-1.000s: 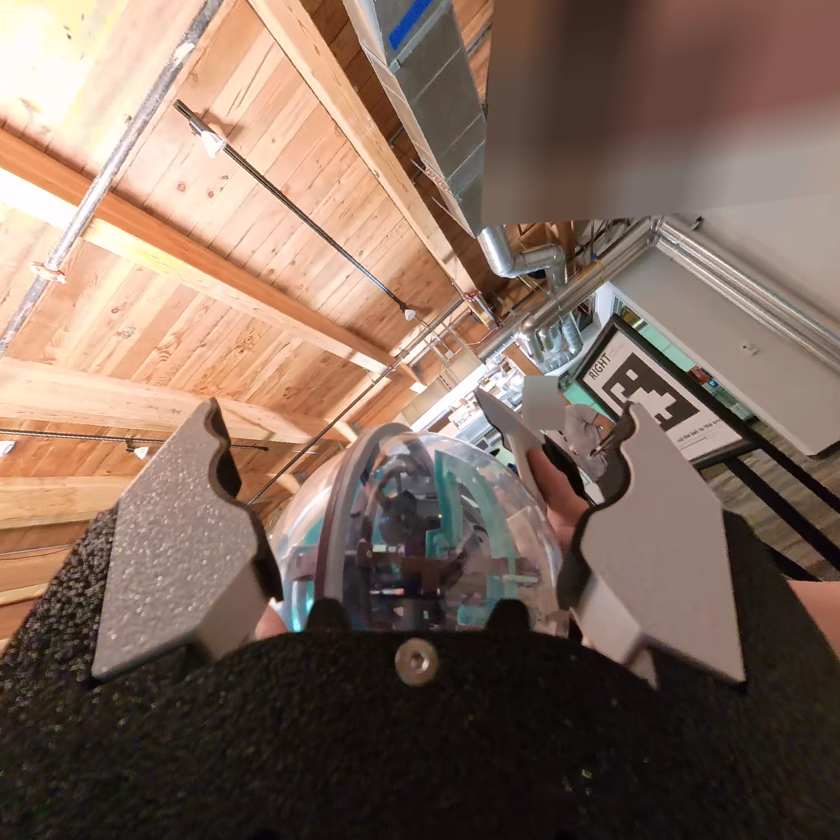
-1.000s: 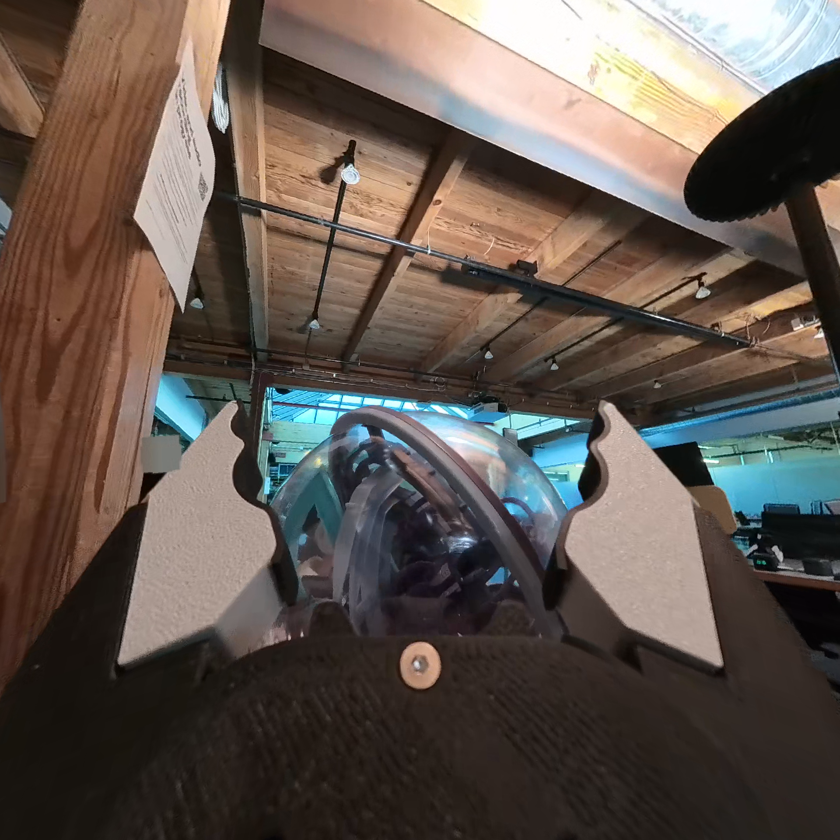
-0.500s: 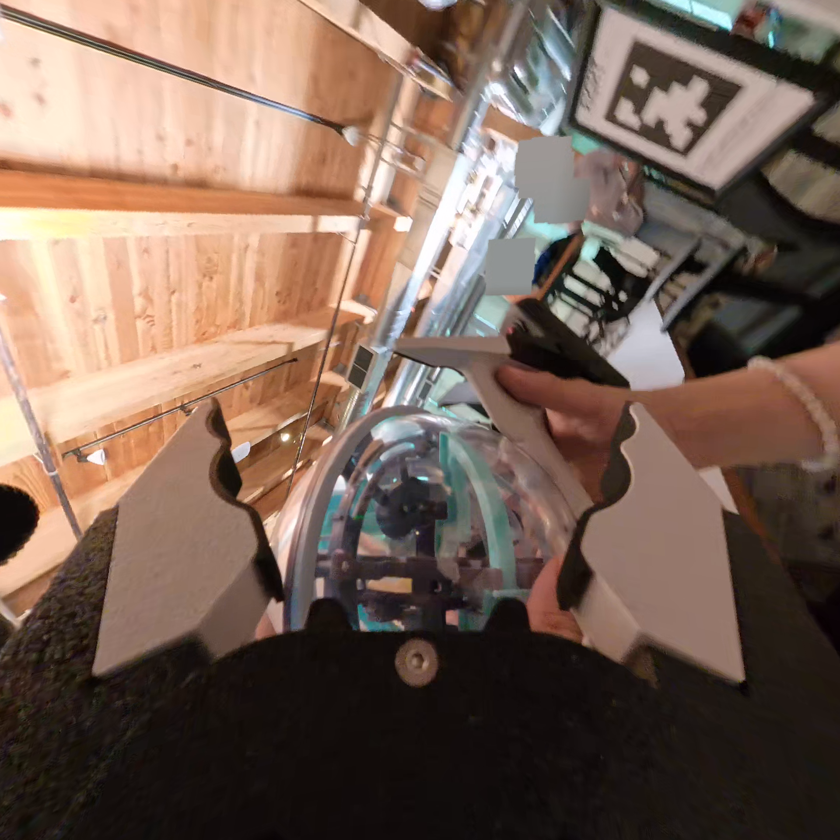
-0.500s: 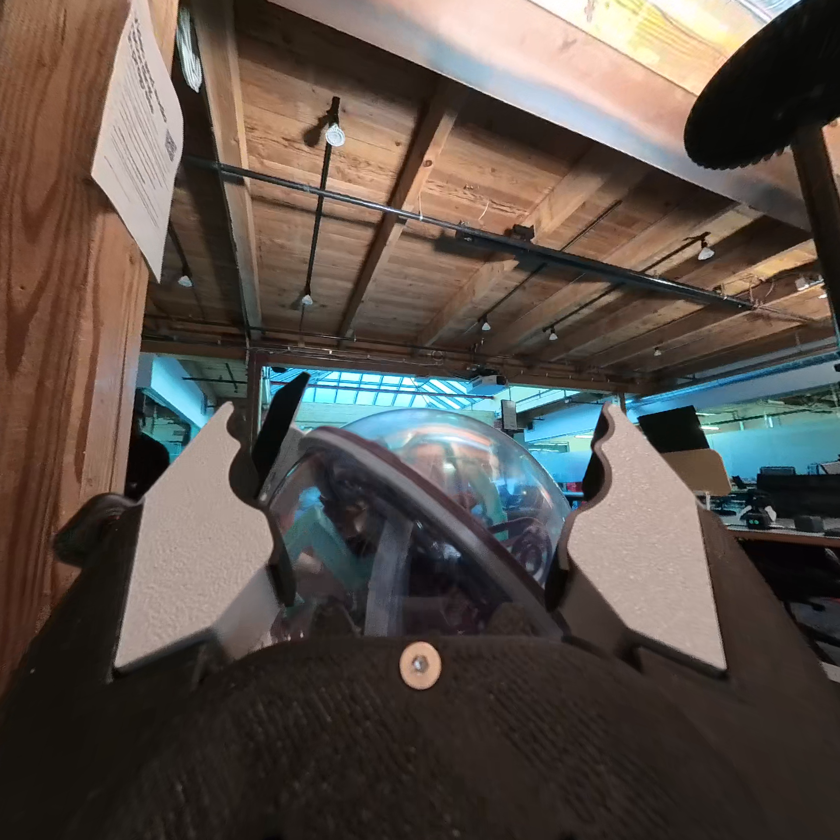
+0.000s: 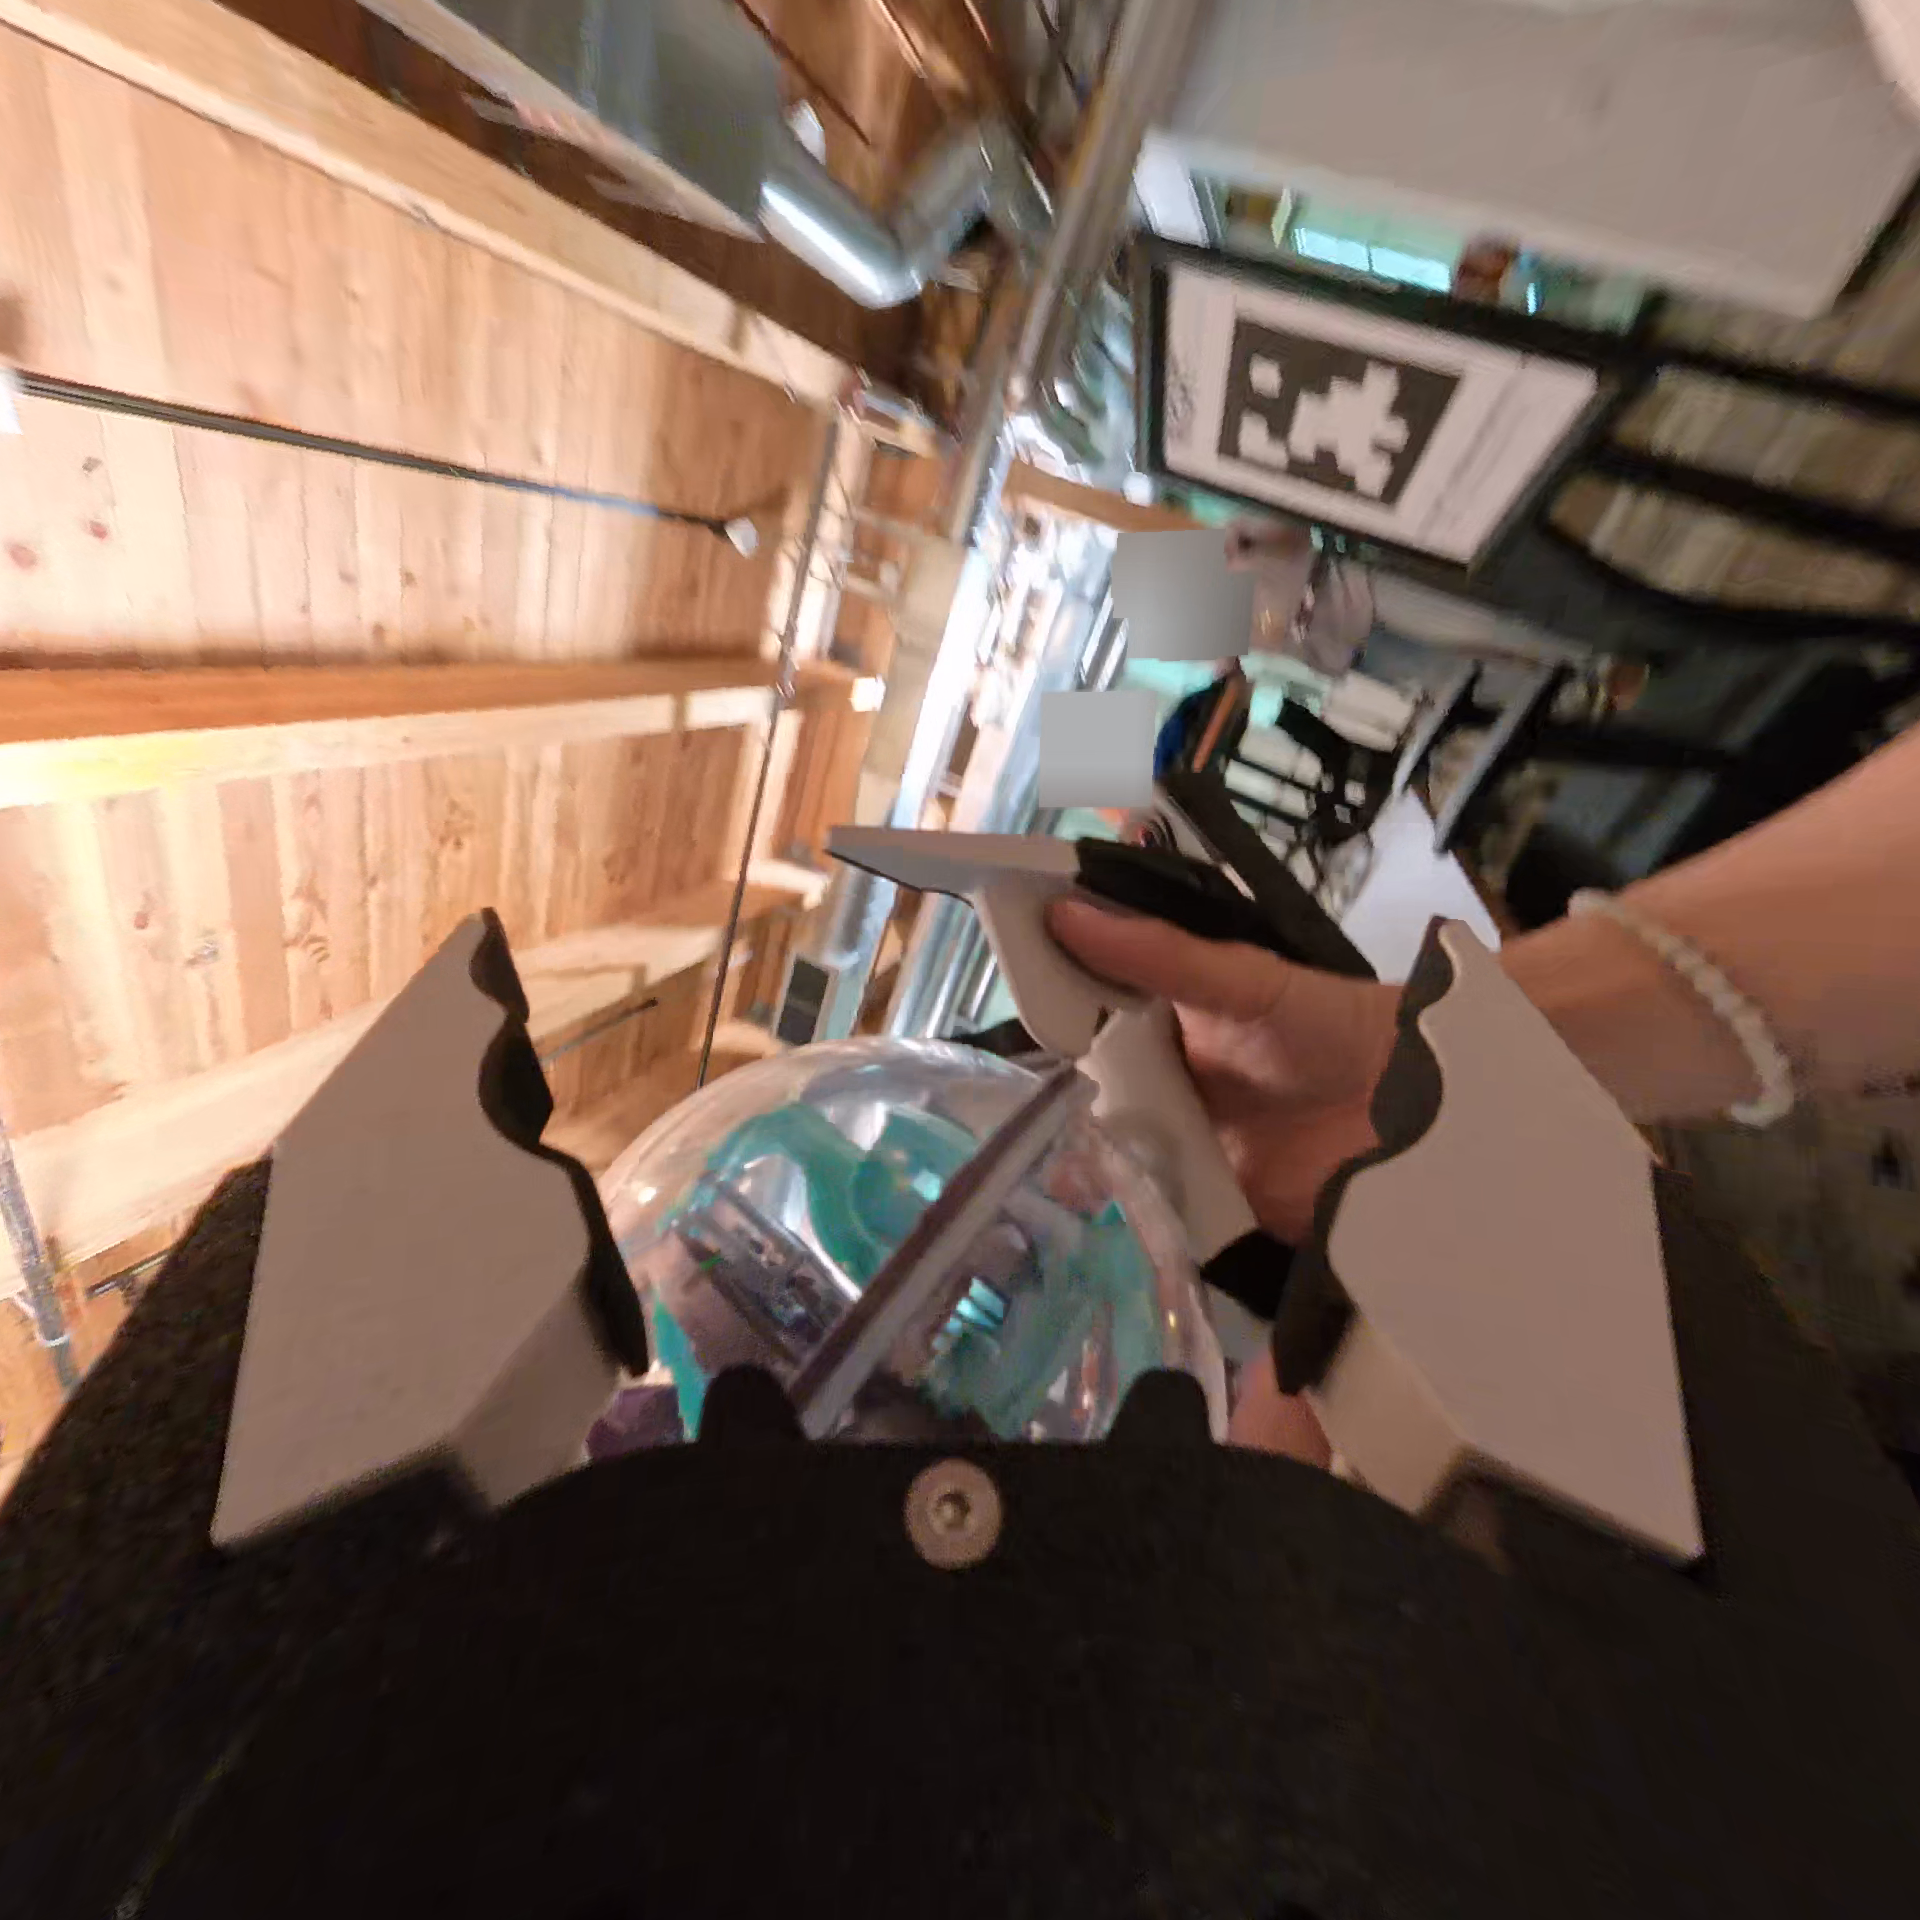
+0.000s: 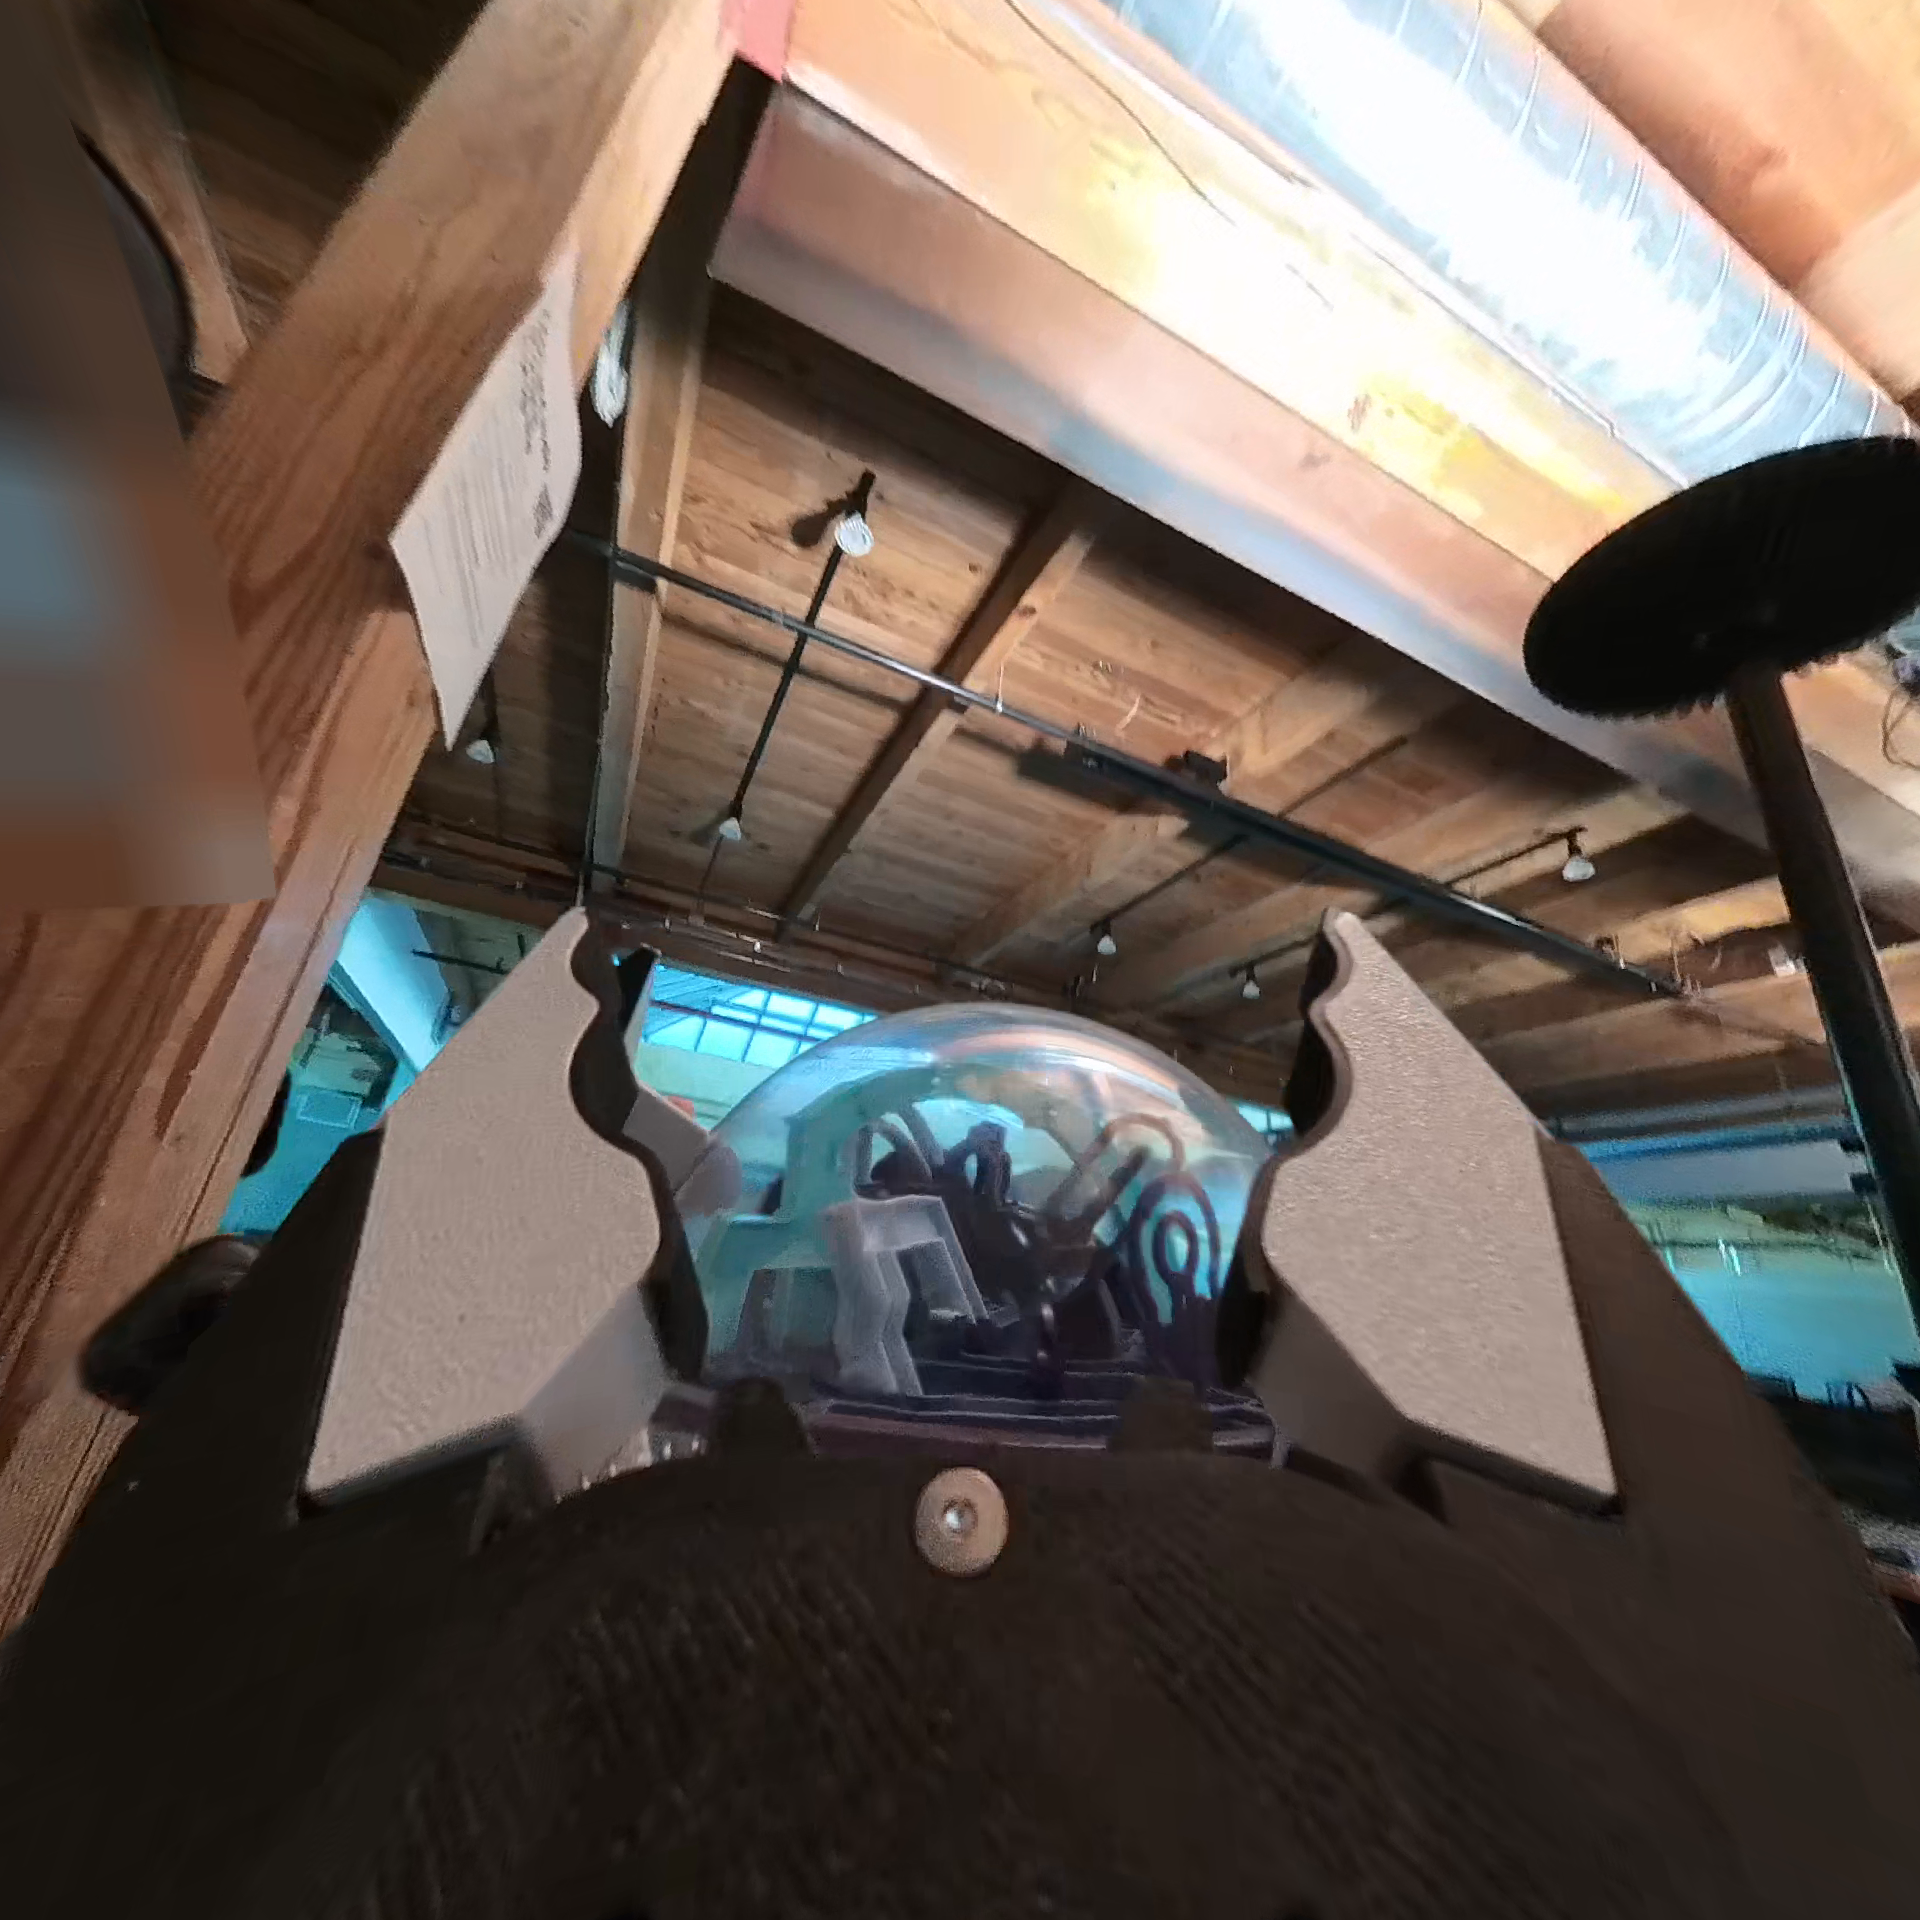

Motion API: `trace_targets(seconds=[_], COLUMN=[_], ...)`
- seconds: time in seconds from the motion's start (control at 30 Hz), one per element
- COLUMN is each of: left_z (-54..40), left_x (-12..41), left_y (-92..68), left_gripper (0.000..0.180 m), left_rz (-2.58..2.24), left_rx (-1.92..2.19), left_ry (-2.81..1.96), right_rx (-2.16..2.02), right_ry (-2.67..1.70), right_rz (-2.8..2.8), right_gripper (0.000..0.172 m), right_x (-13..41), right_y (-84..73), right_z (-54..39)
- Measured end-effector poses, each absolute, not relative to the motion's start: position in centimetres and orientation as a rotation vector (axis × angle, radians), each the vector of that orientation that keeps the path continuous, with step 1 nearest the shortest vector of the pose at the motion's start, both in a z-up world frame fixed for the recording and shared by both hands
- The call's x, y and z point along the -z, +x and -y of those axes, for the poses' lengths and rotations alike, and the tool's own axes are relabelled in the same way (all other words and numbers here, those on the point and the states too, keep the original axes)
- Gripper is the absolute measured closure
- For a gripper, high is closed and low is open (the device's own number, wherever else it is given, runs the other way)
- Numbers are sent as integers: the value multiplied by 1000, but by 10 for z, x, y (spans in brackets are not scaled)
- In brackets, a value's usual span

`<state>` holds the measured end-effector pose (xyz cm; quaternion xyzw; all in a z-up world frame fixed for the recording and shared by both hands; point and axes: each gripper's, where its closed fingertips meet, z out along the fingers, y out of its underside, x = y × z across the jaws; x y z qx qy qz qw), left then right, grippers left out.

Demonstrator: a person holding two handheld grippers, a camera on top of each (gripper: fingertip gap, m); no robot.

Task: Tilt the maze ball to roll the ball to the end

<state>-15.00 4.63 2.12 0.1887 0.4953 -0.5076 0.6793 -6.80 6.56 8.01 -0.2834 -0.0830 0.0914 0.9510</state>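
Observation:
The maze ball (image 5: pixel 883 1195) is a clear sphere with teal and purple tracks inside, held up in the air toward the ceiling. My left gripper (image 5: pixel 966 928) has it between its fingers. The left pad (image 5: pixel 613 1320) presses on it. On the right side the other gripper's finger (image 5: pixel 1153 1132) and a hand (image 5: pixel 1268 1049) crowd the contact. In the right wrist view the ball (image 6: pixel 977 1122) sits low between both pads of my right gripper (image 6: pixel 958 920), which is shut on it. The small ball inside does not show.
A wooden plank ceiling with beams, rails and a metal duct (image 5: pixel 831 229) is overhead. A framed black-and-white marker sign (image 5: pixel 1330 416) hangs at upper right. A wooden post with a paper sheet (image 6: pixel 488 520) stands at left, and a black disc on a pole (image 6: pixel 1745 582) at right.
Both grippers have tilted the ball. Its seam ring turned from upright to diagonal in the left view and left the right view. The right fingers drew closer together, with the ball lower between them.

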Motion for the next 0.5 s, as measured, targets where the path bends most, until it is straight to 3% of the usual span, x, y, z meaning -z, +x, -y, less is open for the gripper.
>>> trace_targets(seconds=[0.33, 0.5], left_z=[-77, -83], left_x=[-52, -56], left_y=[-183, -185], left_gripper=[24, 24], left_rz=[-834, -806], left_rx=[1395, 1420], left_ry=[377, 358], right_rx=[-190, -153], right_ry=[-477, -488], right_rz=[320, 340], right_gripper=[57, 55], right_x=[-90, -91], right_y=[-99, -106], right_z=[-42, -44])
